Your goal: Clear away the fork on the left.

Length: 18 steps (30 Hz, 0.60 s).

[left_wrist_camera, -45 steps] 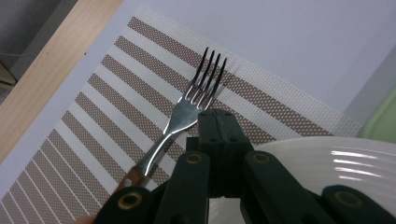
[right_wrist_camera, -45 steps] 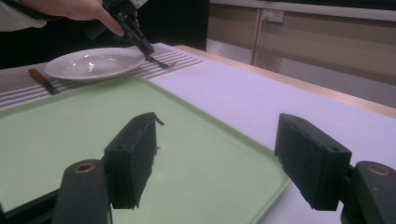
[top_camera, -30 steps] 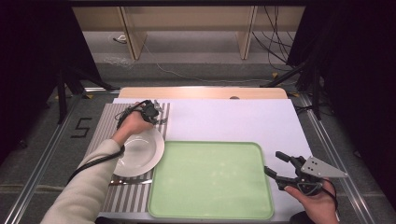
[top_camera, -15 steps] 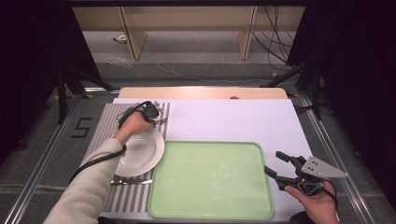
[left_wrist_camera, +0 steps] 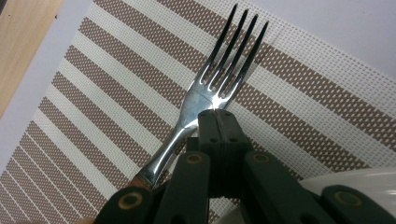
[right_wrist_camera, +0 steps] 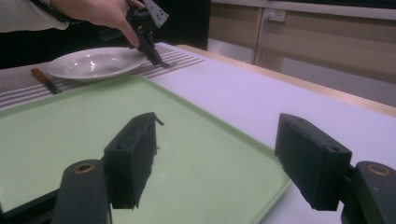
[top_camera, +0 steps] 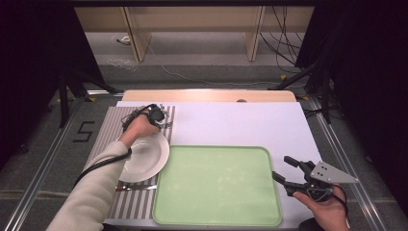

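A steel fork (left_wrist_camera: pixel 224 70) with a brown handle lies on the striped placemat (top_camera: pixel 108 130), just beyond a white plate (top_camera: pixel 144 156). My left gripper (top_camera: pixel 161 120) points down at it. In the left gripper view its jaws are pressed together (left_wrist_camera: pixel 217 114), tips resting on the fork's neck, and nothing shows between them. My right gripper (top_camera: pixel 281 167) hovers at the right edge of the green tray (top_camera: pixel 216 187), with its jaws wide apart (right_wrist_camera: pixel 219 154) and holding nothing. The right gripper view also shows the left gripper (right_wrist_camera: pixel 156 59) beside the plate (right_wrist_camera: pixel 88 63).
The tray (right_wrist_camera: pixel 70 126) is bare and lies on a white sheet covering the table. A brown-handled utensil (right_wrist_camera: pixel 44 79) lies on the placemat near the plate. The plate's rim (left_wrist_camera: pixel 355 179) sits close to my left jaws. A wooden strip runs along the table's far edge.
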Available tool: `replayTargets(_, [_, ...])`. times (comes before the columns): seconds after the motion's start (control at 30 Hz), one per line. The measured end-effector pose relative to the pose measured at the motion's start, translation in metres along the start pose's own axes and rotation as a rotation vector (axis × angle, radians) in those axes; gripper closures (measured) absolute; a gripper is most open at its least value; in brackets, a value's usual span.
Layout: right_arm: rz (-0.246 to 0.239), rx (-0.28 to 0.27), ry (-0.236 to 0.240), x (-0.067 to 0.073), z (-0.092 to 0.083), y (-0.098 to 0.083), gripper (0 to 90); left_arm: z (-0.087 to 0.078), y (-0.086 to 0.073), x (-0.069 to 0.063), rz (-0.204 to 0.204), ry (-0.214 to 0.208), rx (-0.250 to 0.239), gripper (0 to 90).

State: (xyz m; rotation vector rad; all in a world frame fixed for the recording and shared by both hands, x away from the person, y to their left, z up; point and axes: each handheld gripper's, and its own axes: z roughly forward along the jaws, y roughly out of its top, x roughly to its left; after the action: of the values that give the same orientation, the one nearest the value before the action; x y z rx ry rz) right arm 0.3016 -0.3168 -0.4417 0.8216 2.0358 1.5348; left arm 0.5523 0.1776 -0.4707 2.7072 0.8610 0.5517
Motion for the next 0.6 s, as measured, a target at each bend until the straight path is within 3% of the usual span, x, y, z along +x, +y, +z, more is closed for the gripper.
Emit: replayTargets(0.6, [-0.005, 0.002, -0.002, 0.0001, -0.0009, 0.0003, 28.8, 0.0054, 0.0079, 0.0024, -0.028, 0.009, 0.019, 89.6])
